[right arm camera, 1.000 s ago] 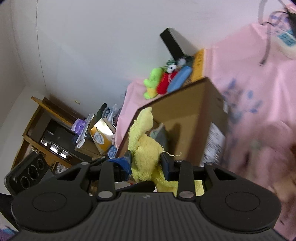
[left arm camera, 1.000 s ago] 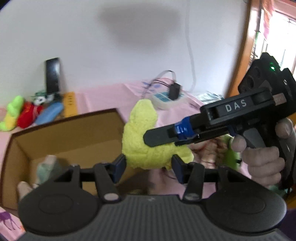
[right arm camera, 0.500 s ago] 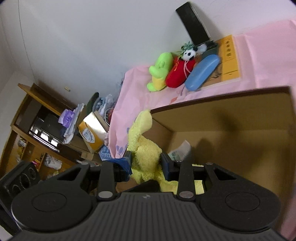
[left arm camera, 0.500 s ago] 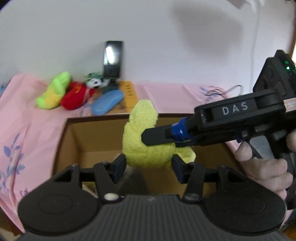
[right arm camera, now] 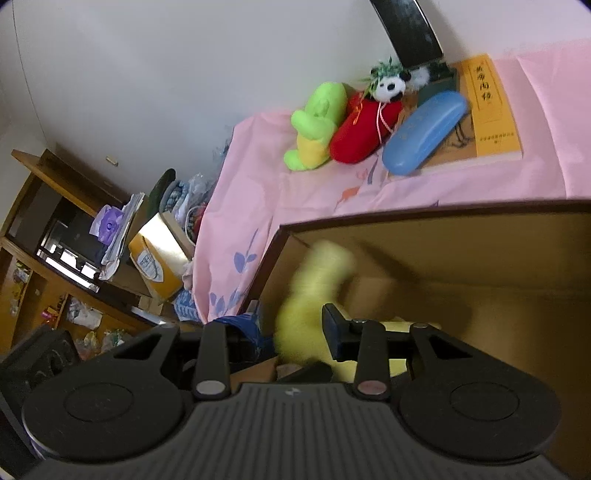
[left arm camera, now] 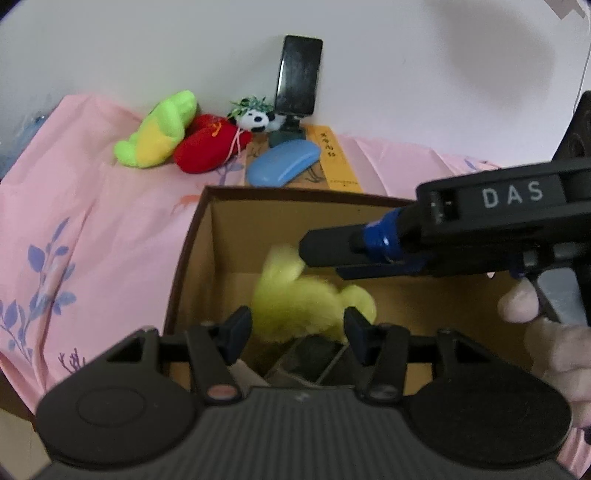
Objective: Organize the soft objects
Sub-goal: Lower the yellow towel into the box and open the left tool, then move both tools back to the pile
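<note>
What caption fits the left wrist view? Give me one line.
Blurred yellow plush toy inside the cardboard box, below the right hand-held gripper.

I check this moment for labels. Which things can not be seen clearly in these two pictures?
- Yellow plush toy: motion-blurred in both views, so its shape is unclear.
- Cardboard box: near part of the floor hidden by the left gripper body; other contents unreadable.
- Right gripper: left finger lost in shadow; grip on the toy uncertain.
- Phone: cut by the top edge in the right view.
</note>
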